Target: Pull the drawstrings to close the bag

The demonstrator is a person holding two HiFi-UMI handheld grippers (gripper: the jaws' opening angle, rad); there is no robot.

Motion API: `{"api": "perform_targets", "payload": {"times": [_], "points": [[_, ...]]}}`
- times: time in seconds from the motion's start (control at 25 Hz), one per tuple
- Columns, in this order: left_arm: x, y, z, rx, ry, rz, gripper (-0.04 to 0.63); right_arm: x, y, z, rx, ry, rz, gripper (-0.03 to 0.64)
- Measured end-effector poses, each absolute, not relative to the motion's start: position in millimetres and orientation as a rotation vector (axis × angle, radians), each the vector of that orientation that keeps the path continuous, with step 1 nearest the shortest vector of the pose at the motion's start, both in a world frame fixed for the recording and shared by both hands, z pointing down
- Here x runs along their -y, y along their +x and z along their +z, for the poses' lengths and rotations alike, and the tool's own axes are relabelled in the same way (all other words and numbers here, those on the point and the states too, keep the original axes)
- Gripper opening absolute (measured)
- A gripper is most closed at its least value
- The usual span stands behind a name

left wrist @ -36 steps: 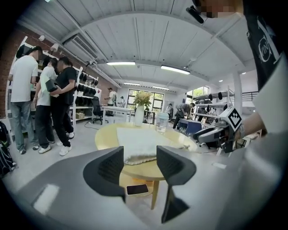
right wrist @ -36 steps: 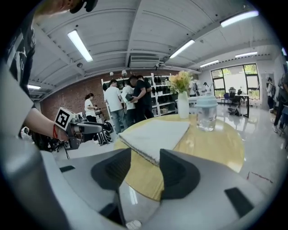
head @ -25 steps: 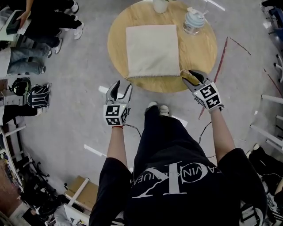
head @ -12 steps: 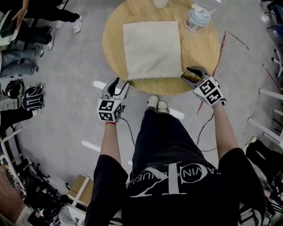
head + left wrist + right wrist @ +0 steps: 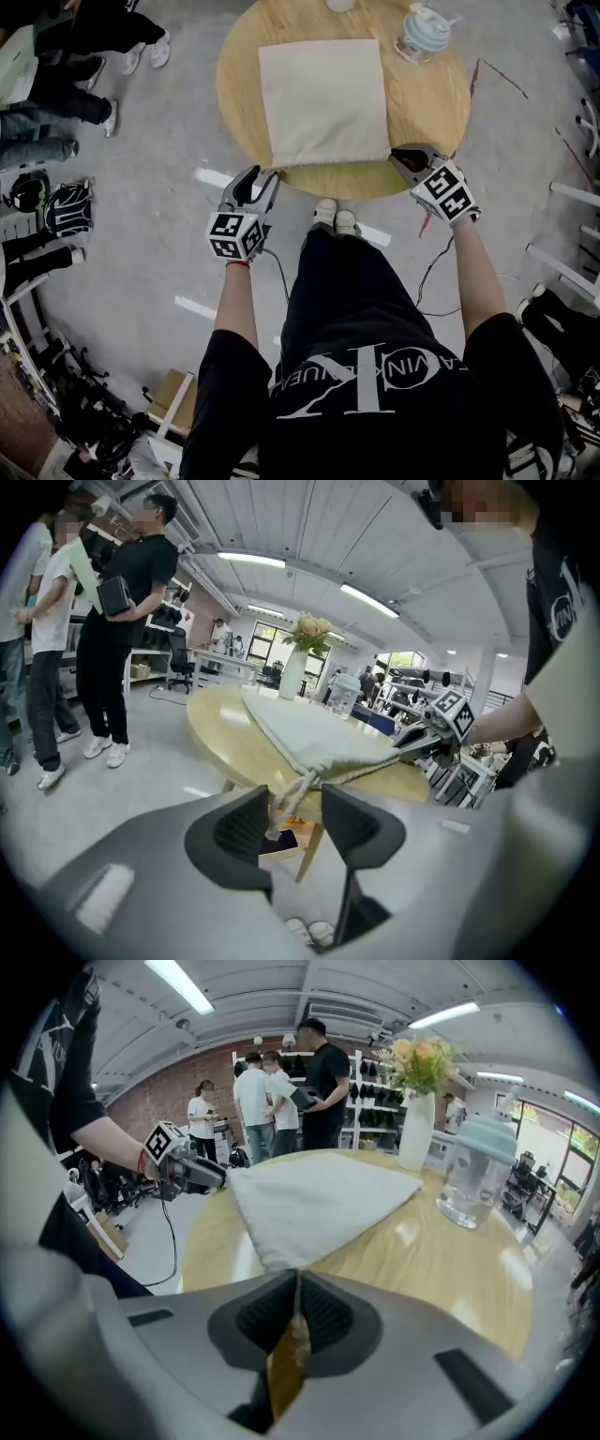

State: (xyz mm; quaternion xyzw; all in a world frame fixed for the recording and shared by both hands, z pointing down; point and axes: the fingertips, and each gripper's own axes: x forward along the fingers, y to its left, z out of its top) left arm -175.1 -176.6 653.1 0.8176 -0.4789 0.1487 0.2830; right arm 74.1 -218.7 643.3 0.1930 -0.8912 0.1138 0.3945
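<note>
A cream cloth bag [image 5: 323, 98] lies flat on the round wooden table [image 5: 427, 103], its mouth toward the near edge. My left gripper [image 5: 262, 176] is at the bag's near left corner. In the left gripper view the left drawstring [image 5: 298, 782] hangs off the table between its jaws, which have just been closing; a gap still shows, so it is open. My right gripper [image 5: 397, 157] sits at the near right corner. Its jaws have just closed and are shut on the right drawstring [image 5: 291, 1349], whose tan end hangs below the pads.
A clear water jug [image 5: 422, 33] and a vase [image 5: 340, 5] stand at the table's far side. Several people stand on the floor at the far left [image 5: 56, 56]. The wearer's shoes [image 5: 335, 217] are just under the table's near edge.
The right jaws went from wide open to shut on the cord at the bag's right corner. The left gripper sank closer to the left corner and its jaws narrowed slightly.
</note>
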Motion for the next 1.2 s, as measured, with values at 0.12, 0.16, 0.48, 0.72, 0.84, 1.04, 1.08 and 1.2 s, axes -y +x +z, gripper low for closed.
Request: {"api": "perform_targets", "payload": {"times": [0.12,0.16,0.48,0.72,0.84,1.04,1.08,1.2], "points": [[176.4,-177.6,653.9,1.299,2.159,0.405,0.174,211.7,66.8,643.2,2.270,0.473,0.302,0.026],[175.9,-177.4,653.6,1.312,2.152,0.404,0.172,208.2,64.4,642.6,2.274,0.466,0.296,0.026],[173.8,-179.5,652.5,1.346,2.040,0.300,0.106,189.9,56.9,631.6,2.376,0.482,0.384,0.025],[176.1,-171.7,641.4,1.396,2.127,0.486,0.025,198.3,58.3,609.0,2.497,0.621,0.482,0.025],[187.7,-181.7,615.5,1.511,2.149,0.435,0.023,210.8,62.2,588.0,2.577,0.734,0.516,0.023],[214.3,-193.2,563.3,1.662,2.281,0.468,0.023,235.0,69.2,548.1,2.623,0.882,0.340,0.022],[219.3,-193.3,553.1,1.682,2.307,0.477,0.023,239.3,69.4,539.3,2.619,0.904,0.281,0.021],[232.4,-194.1,521.6,1.741,2.359,0.462,0.023,252.0,69.8,507.7,2.613,0.991,0.131,0.021]]}}
